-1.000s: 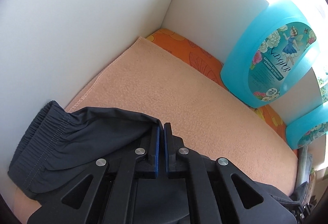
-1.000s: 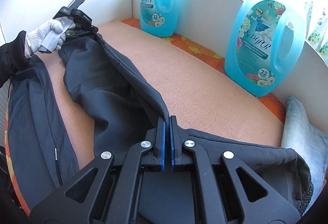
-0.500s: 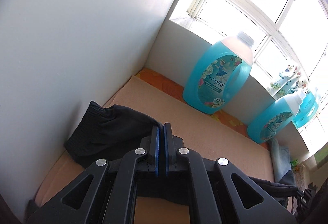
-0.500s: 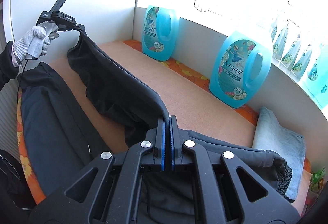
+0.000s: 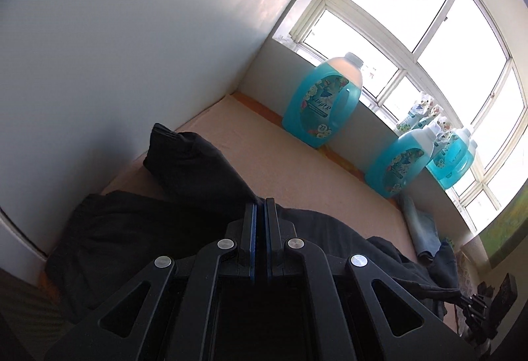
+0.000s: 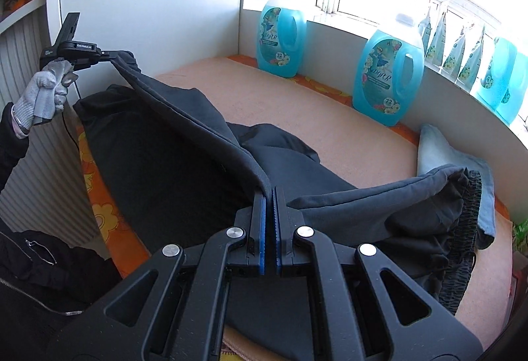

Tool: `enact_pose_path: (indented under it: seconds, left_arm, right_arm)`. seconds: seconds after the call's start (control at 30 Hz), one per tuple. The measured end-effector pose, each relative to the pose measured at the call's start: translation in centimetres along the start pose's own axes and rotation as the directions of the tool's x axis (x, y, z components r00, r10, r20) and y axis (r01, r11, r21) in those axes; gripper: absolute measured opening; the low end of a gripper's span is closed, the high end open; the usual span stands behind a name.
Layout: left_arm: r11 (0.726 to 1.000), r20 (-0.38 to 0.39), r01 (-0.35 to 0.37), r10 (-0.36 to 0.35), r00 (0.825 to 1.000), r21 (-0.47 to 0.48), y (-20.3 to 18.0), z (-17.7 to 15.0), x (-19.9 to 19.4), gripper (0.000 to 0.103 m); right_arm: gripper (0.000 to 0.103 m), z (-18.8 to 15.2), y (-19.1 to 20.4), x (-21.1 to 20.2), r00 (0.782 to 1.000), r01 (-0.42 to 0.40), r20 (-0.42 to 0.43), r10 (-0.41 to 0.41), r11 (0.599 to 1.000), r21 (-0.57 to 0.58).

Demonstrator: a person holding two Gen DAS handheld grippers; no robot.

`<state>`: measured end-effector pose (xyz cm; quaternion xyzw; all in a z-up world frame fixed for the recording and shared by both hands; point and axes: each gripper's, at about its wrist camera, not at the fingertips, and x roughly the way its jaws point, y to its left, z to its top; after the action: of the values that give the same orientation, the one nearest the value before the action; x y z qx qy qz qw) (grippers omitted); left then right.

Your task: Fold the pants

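Note:
Dark grey pants [image 6: 171,163] are stretched in the air between my two grippers above the peach-coloured mat [image 6: 297,110]. My left gripper [image 5: 259,206] is shut on the cuffed leg end [image 5: 184,156]; it also shows in the right wrist view [image 6: 110,54], held in a gloved hand at the far left. My right gripper [image 6: 269,192] is shut on the pants' edge near the elastic waistband [image 6: 462,229], which hangs at the right. The other leg lies flat below.
Blue detergent bottles [image 6: 280,34] [image 6: 386,74] stand along the window ledge wall. A folded light blue cloth [image 6: 452,163] lies at the mat's right end. A white cabinet wall [image 5: 132,47] closes the left side. A radiator [image 6: 33,163] is at the near left.
Both grippers have risen well above the mat, lifting the upper leg and waist of the pants off it and drawing the fabric taut. Both stay shut.

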<state>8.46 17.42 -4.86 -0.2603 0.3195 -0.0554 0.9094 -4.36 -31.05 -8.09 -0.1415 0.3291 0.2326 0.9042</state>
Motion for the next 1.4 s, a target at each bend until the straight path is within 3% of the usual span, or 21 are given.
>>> enact_pose_path:
  seconds: [0.2, 0.4, 0.53, 0.63, 0.67, 0.7, 0.77, 1.0, 1.13, 1.23, 1.3, 1.37, 1.4]
  left_arm:
    - [0.998, -0.041, -0.031, 0.029, 0.999, -0.048, 2.6, -5.1, -0.9, 0.002]
    - [0.996, -0.069, -0.060, 0.055, 0.996, -0.067, 4.1, -7.6, -0.5, 0.002]
    - [0.996, -0.091, -0.041, 0.034, 0.995, -0.081, 4.7, -8.1, -0.4, 0.002]
    - [0.996, -0.051, -0.061, 0.057, 0.997, -0.064, 4.7, -7.6, -1.3, 0.006]
    - [0.995, -0.031, -0.074, 0.072, 0.997, -0.060, 4.7, -7.2, -1.6, 0.011]
    - [0.994, -0.011, -0.088, 0.087, 0.996, -0.065, 5.0, -7.0, -2.0, 0.016]
    - [0.992, 0.004, -0.093, 0.093, 0.996, -0.091, 6.0, -6.6, -2.5, 0.021]
    - [0.981, 0.016, -0.127, 0.130, 0.991, -0.146, 8.4, -6.9, -3.2, 0.024]
    - [0.977, 0.029, -0.128, 0.135, 0.990, -0.168, 9.0, -7.3, -4.0, 0.024]
    - [0.976, 0.051, -0.128, 0.139, 0.989, -0.177, 8.9, -7.0, -4.8, 0.025]
    - [0.977, 0.074, -0.130, 0.144, 0.987, -0.172, 8.5, -6.6, -5.2, 0.041]
    - [0.978, 0.090, -0.119, 0.135, 0.987, -0.169, 8.2, -6.1, -5.3, 0.052]
    - [0.979, 0.088, -0.118, 0.134, 0.987, -0.165, 8.1, -5.8, -5.0, 0.052]
  right_arm:
    - [0.004, -3.4, 0.8, 0.9, 0.996, -0.013, -0.092, 0.017, 0.999, 0.037]
    - [0.004, -4.9, 0.5, 3.0, 0.980, -0.021, -0.195, 0.032, 0.998, 0.055]
    - [0.005, -5.5, 0.9, 4.1, 0.960, -0.027, -0.277, 0.033, 0.999, 0.027]
    - [0.018, -4.8, 1.2, 3.8, 0.953, -0.040, -0.298, 0.050, 0.998, 0.041]
    - [0.030, -4.4, 1.4, 3.5, 0.957, -0.041, -0.285, 0.051, 0.998, 0.039]
    - [0.045, -3.9, 1.5, 3.2, 0.961, -0.043, -0.270, 0.052, 0.998, 0.038]
    - [0.053, -2.6, 1.9, 2.7, 0.969, -0.067, -0.236, 0.074, 0.997, 0.038]
    - [0.053, 5.8, 4.5, 4.9, 0.978, -0.153, -0.151, 0.144, 0.987, -0.050]
    - [0.053, 11.4, 6.4, 8.8, 0.970, -0.226, -0.121, 0.211, 0.966, -0.126]
    - [0.053, 15.3, 8.0, 12.5, 0.952, -0.294, -0.135, 0.274, 0.942, -0.161]
    - [0.053, 17.5, 9.2, 14.7, 0.941, -0.331, -0.140, 0.309, 0.926, -0.181]
    - [0.053, 19.3, 10.7, 17.0, 0.926, -0.371, -0.148, 0.347, 0.907, -0.198]
    - [0.053, 20.0, 11.4, 18.2, 0.921, -0.385, -0.152, 0.360, 0.899, -0.208]
